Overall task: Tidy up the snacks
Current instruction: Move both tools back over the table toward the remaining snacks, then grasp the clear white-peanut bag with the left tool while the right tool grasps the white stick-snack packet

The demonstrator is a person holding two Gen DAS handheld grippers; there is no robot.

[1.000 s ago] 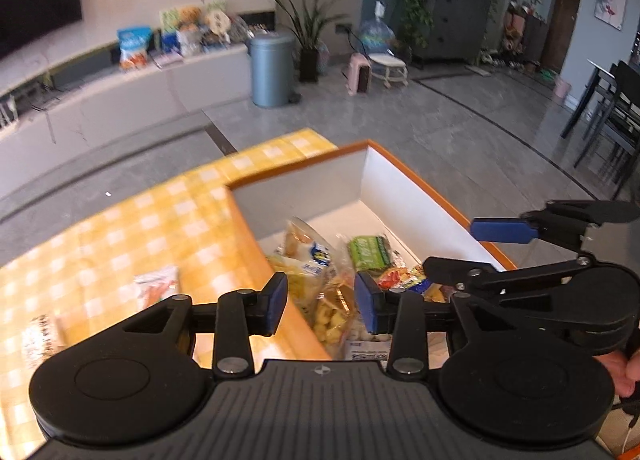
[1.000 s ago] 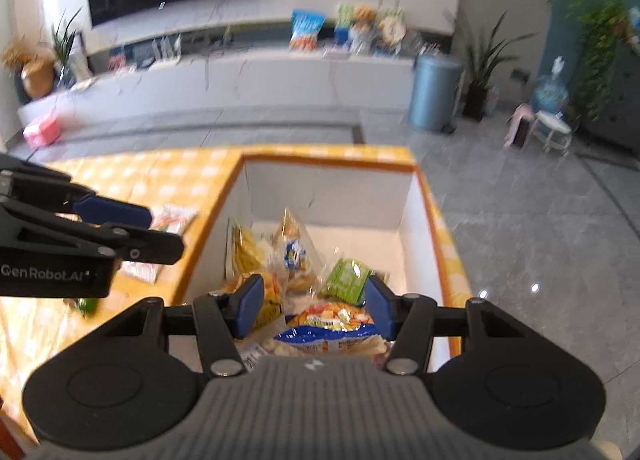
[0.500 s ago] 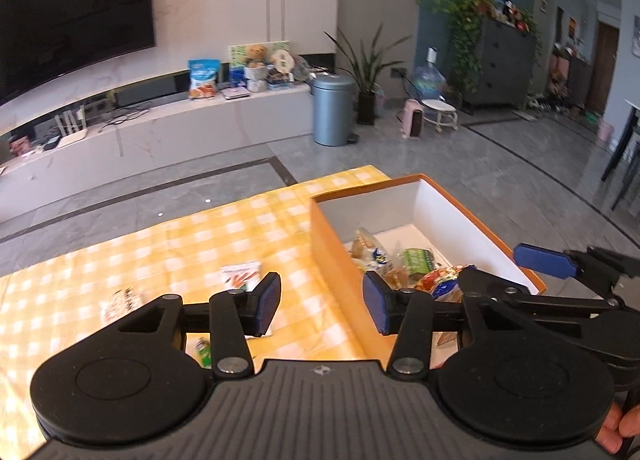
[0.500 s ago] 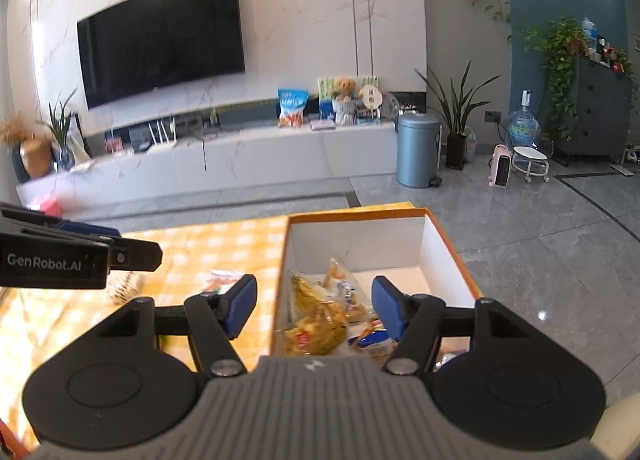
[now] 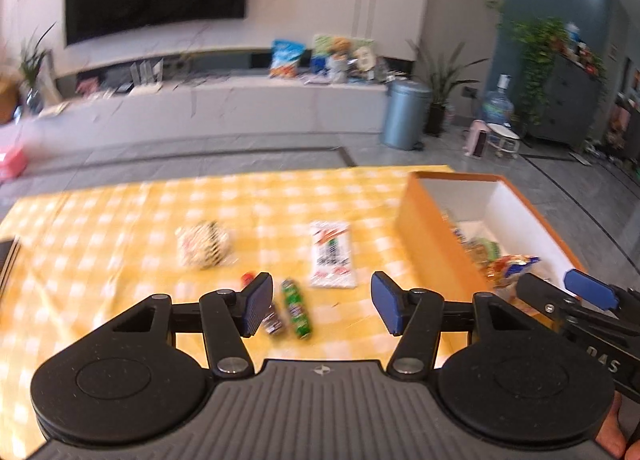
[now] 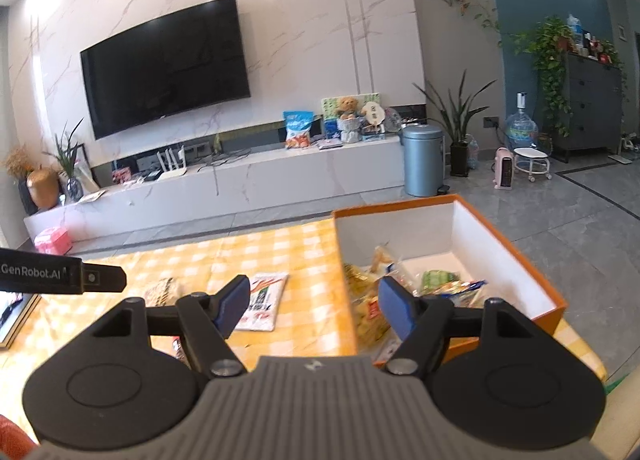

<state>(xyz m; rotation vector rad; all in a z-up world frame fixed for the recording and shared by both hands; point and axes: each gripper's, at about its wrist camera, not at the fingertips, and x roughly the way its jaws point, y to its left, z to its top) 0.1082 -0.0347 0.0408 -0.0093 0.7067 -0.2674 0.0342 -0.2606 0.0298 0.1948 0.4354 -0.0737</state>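
Item: green snack stick [image 5: 296,310], flat on the table [image 5: 120,220] between and just beyond my left gripper [image 5: 316,306] jaws, which have just been opening, nothing between them. Right gripper [image 6: 314,306]: likewise. Box [image 6: 516,256]: right. I lower squarely, pinching across its width.

Each camera sits just behind its own hand-held gripper and looks forward along the fingers. The left wrist view tilts down over the yellow-checked counter [image 5: 120,220], close above the loose packets. The right wrist view faces more level, toward the television wall. Both share the counter, the orange box [image 5: 432,244] [image 6: 516,256], the white packet [image 5: 333,256] [image 6: 264,300] and the far room.
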